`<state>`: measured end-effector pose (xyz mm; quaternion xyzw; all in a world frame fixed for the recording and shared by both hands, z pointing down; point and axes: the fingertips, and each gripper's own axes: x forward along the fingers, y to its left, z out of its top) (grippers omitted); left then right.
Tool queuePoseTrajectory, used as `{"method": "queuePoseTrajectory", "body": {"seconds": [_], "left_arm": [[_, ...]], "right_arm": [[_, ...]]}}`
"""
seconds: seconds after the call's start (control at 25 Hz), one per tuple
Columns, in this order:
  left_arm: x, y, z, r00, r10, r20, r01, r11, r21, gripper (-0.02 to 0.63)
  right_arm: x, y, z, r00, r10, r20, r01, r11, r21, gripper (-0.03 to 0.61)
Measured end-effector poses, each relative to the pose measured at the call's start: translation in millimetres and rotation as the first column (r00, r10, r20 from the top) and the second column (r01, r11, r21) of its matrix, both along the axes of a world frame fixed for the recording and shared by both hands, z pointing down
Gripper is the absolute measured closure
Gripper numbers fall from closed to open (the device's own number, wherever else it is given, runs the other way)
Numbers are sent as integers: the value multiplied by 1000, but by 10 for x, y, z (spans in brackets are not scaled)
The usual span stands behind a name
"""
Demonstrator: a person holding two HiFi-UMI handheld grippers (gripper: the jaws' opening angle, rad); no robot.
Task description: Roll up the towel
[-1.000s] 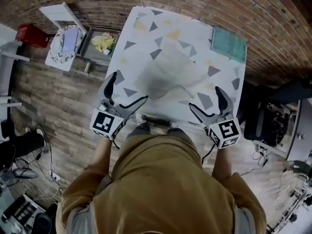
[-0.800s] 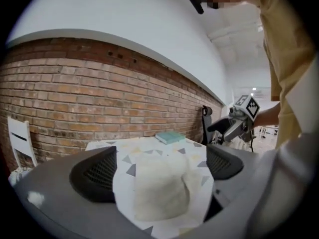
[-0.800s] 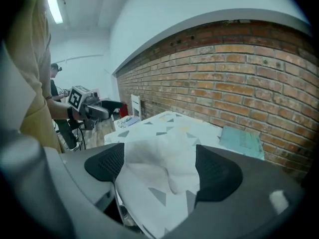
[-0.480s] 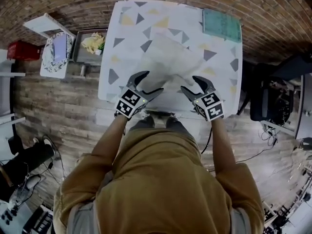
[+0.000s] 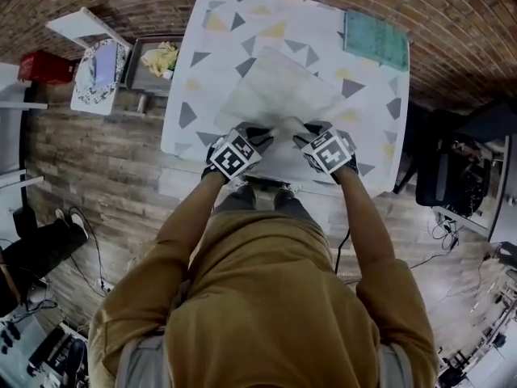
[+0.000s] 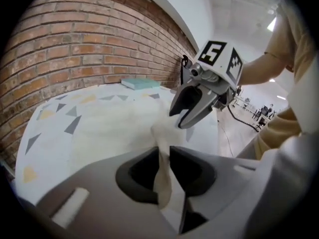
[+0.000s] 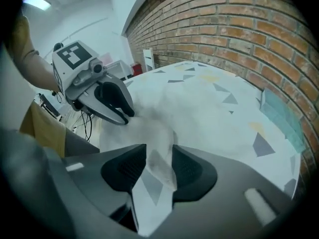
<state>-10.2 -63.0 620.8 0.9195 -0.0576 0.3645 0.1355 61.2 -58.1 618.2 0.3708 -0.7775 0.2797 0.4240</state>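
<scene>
Now both closing jaws pinch towel (image 5: pixel 279 95).

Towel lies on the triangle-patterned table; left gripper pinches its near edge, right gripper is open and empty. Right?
Wrong about the right gripper: the right gripper view shows its jaws, just closing, on the towel edge too. The left gripper, also just closing, pinches it as said.

**Table top: contents**

Your table (image 5: pixel 202 95) fills the upper centre of the head view. Its top is white, printed with grey and yellow triangles. A pale towel (image 5: pixel 279 91) lies spread over its middle, at a slant to the table edges. A flat teal pad (image 5: pixel 376 40) sits at the upper right corner, apart from the towel.
</scene>
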Motion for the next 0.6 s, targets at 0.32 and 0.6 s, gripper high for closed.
{"method": "queuePoseTrajectory", "body": {"seconds": [0.32, 0.6], "left_arm": [[-69, -574, -174, 999, -19, -38, 24, 991, 131, 538], [-161, -497, -704, 988, 100, -121, -63, 958, 279, 540]], "right_arm": [[-41, -379, -233, 995, 85, 47, -92, 980, 177, 543], [-280, -341, -631, 999, -52, 2, 48, 926, 374, 543]]}}
